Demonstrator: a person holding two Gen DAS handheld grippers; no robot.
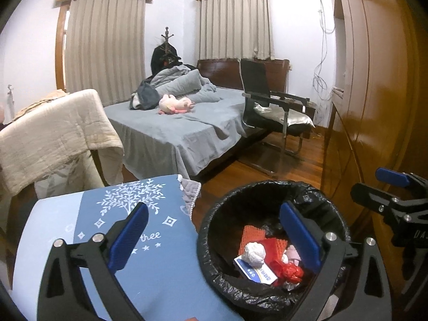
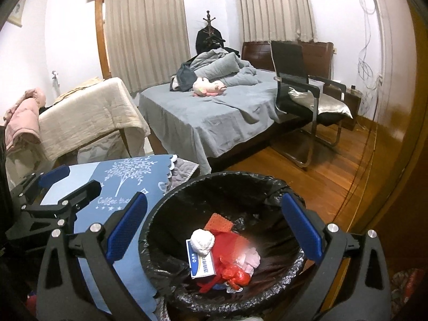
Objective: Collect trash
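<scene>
Both claws stood empty with jaws spread wide: the left claw (image 1: 214, 240) hung over the blue-clothed bench (image 1: 67, 240) and the near rim of the bin (image 2: 165, 203), the right claw (image 2: 214, 230) directly above it. The trash (image 2: 214, 256) lay below and between the right claw's fingers. Apparently a drop was complete; the next move calls for finding further litter.

At lower centre, the round black-lined trash bin (image 2: 160, 203) gapes open from above; the blue tree-print tablecloth (image 2: 125, 176) crowds its left rim, bare wood floor (image 2: 334, 182) right.
</scene>
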